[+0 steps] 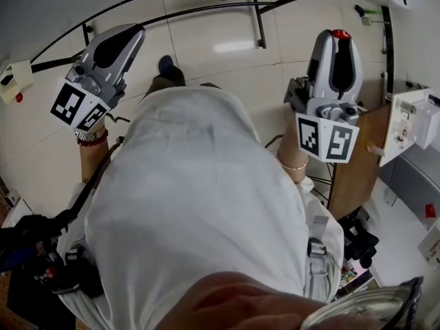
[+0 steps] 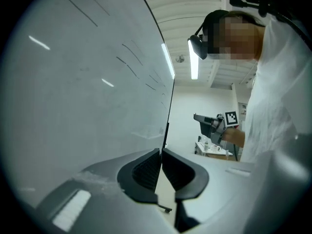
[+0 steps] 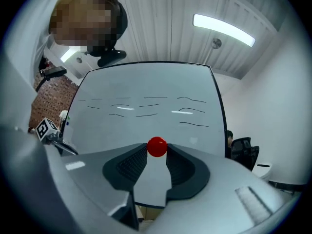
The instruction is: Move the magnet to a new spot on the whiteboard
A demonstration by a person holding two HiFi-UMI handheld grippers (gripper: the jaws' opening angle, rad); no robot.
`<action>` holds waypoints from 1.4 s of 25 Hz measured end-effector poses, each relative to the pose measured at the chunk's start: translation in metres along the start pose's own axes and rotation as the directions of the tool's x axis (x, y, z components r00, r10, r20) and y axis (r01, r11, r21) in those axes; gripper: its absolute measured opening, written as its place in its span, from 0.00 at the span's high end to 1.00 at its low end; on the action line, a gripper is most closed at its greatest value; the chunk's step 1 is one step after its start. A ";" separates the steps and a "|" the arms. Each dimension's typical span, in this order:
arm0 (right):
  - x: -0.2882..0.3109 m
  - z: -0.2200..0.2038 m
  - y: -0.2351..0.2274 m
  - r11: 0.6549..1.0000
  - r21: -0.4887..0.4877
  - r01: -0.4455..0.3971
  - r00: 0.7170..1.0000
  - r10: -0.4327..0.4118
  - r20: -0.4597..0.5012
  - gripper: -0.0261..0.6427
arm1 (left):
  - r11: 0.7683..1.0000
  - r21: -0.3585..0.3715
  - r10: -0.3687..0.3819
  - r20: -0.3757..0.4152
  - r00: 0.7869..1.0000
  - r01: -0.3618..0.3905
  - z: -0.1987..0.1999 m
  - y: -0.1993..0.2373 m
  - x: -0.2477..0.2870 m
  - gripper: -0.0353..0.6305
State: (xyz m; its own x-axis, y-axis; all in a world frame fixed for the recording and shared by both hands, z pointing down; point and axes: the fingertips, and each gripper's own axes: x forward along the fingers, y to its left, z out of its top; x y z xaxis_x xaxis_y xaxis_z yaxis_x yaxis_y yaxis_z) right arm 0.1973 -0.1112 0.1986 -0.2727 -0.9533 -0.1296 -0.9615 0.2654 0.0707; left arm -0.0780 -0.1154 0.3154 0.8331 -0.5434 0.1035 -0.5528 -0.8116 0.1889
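A small red round magnet (image 3: 157,146) sits pinched between the tips of my right gripper (image 3: 157,150); it also shows as a red dot at that gripper's tip (image 1: 340,34) in the head view. Straight ahead of it stands the whiteboard (image 3: 146,87), marked with several short pen strokes; I cannot tell whether the magnet touches it. My left gripper (image 2: 161,152) is shut with nothing in it, its tips meeting. It is held up close beside the whiteboard's edge (image 2: 168,106). Both grippers are raised in front of the person in the white shirt (image 1: 199,205).
A wooden desk (image 1: 357,163) and a white box unit (image 1: 411,122) stand at the right. Black stand tubes (image 1: 206,7) curve across the tiled floor. A dark bag (image 1: 27,253) lies at lower left. A black chair (image 3: 242,147) is right of the board.
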 end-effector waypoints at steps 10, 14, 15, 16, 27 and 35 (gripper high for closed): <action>-0.107 -0.010 -0.040 0.982 0.082 -0.168 0.986 0.168 0.005 0.77 | 0.983 0.050 0.176 0.037 0.984 -0.178 -0.019 -0.138 -0.008 0.94; -0.127 -0.019 -0.031 0.961 0.125 -0.245 0.969 0.248 -0.010 0.77 | 0.972 0.077 0.220 0.040 0.975 -0.223 -0.022 -0.177 -0.020 0.94; -0.132 -0.021 -0.028 0.956 0.131 -0.261 0.964 0.264 -0.011 0.77 | 0.970 0.071 0.230 0.038 0.972 -0.232 -0.027 -0.186 -0.024 0.94; -0.137 -0.020 -0.026 0.952 0.134 -0.274 0.961 0.278 -0.010 0.77 | 0.969 0.055 0.238 0.038 0.971 -0.240 -0.033 -0.193 -0.027 0.94; -0.174 0.007 -0.013 0.962 0.096 -0.255 0.967 0.256 0.006 0.77 | 0.973 0.000 0.228 0.051 0.972 -0.229 -0.039 -0.212 -0.060 0.94; -0.175 0.029 0.056 0.949 0.058 -0.311 0.950 0.308 0.060 0.77 | 0.954 -0.054 0.297 0.017 0.955 -0.296 -0.069 -0.218 -0.132 0.94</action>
State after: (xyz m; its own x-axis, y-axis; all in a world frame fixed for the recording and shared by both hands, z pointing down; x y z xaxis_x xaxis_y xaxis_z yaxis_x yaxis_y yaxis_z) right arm 0.1905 0.0744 0.1966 -0.5568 -0.8149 -0.1610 -0.8292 0.5568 0.0498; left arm -0.0665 0.1483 0.3283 0.6310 -0.7633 0.1387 -0.7725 -0.6019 0.2021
